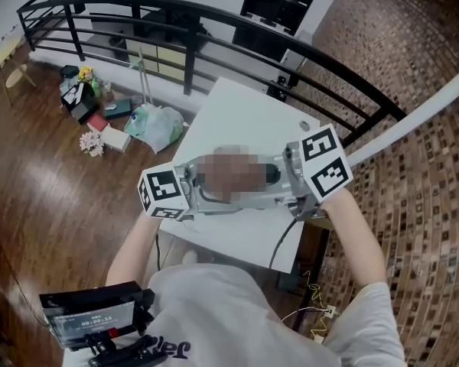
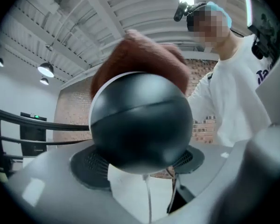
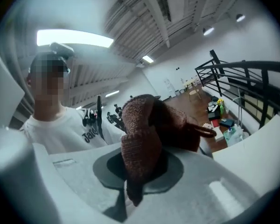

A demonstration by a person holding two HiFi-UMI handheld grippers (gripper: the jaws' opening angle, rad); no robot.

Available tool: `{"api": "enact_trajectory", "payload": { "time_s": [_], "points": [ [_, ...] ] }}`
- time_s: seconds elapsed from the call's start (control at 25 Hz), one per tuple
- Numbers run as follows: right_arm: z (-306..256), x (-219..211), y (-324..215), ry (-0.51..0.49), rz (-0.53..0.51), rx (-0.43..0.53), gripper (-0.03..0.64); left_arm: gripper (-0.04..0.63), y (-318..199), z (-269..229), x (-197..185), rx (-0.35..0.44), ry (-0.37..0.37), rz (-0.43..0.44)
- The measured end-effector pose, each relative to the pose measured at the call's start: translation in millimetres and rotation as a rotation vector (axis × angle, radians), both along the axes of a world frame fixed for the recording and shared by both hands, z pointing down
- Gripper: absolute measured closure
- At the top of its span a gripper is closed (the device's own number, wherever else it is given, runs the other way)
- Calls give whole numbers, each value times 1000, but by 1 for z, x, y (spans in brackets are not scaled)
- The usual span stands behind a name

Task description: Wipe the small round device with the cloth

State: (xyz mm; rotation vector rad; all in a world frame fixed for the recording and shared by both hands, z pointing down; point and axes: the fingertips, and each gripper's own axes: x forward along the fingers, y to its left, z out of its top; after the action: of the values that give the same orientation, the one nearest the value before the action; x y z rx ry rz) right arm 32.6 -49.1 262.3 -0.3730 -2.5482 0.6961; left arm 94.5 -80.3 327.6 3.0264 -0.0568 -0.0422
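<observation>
The small round device [image 2: 140,125] is clamped between the left gripper's [image 2: 140,164] pads, over the white table's [image 1: 237,113] near half, with bare tabletop beyond. The right gripper [image 3: 141,169] pinches the brown cloth [image 3: 144,134], which is pressed against the device's far side.

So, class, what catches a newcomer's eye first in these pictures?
A glossy dark ball-shaped device fills the left gripper view, clamped in the left gripper. In the right gripper view, a brown knitted cloth hangs pinched in the right gripper. Both hover above a white table.
</observation>
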Motion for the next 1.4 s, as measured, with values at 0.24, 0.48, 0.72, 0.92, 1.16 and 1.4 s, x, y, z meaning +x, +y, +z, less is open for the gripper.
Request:
{"api": "enact_trajectory", "payload": {
  "time_s": [0.24, 0.48, 0.72, 0.92, 1.16, 1.4],
  "points": [
    [49, -2, 34, 209, -47, 141, 592, 207, -12, 6, 0, -51, -25, -54],
    [-16, 21, -36, -31, 145, 43, 592, 207, 23, -8, -4, 38, 33, 111],
    [16, 14, -76, -39, 224, -205, 592, 207, 55, -27, -4, 115, 59, 252],
    [33, 19, -94, 22, 254, -153, 592, 207, 58, -30, -6, 111, 79, 274],
    [22, 17, -71, 3, 173, -170, 592, 206, 39, -22, -6, 71, 79, 196],
    [-1, 29, -45, -42, 179, -101, 592, 206, 20, -11, 4, -2, 68, 99]
  ]
}}
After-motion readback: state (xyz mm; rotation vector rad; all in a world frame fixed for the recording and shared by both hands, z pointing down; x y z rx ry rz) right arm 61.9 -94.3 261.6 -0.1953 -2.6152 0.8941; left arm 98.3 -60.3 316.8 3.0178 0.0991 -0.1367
